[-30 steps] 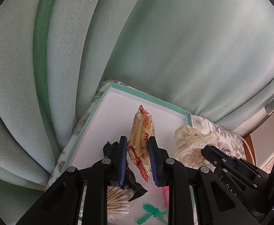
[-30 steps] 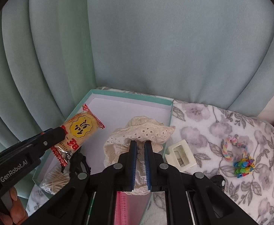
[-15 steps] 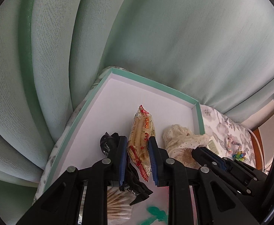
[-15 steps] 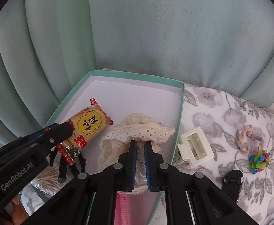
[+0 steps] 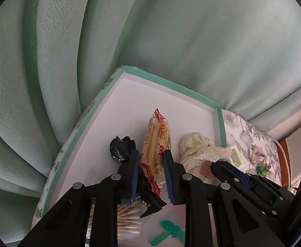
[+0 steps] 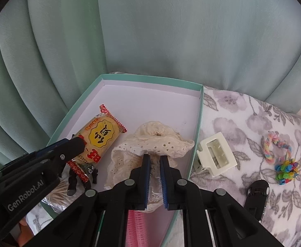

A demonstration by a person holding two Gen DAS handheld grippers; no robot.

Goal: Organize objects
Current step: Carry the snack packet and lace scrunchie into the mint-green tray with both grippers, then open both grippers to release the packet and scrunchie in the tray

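- The left gripper has its jaws closed on the snack, which is over the box, its far end past the jaws.
- The right gripper has narrow jaws pinching the lace cloth inside the box.
- To the right of the right jaws, a clip, a rope toy and a black car lie on the flowered cover.

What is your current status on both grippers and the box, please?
Left gripper shut on snack packet, over box. Right gripper shut on lace cloth, inside box. White clip and black toy car on floral cover, outside box.
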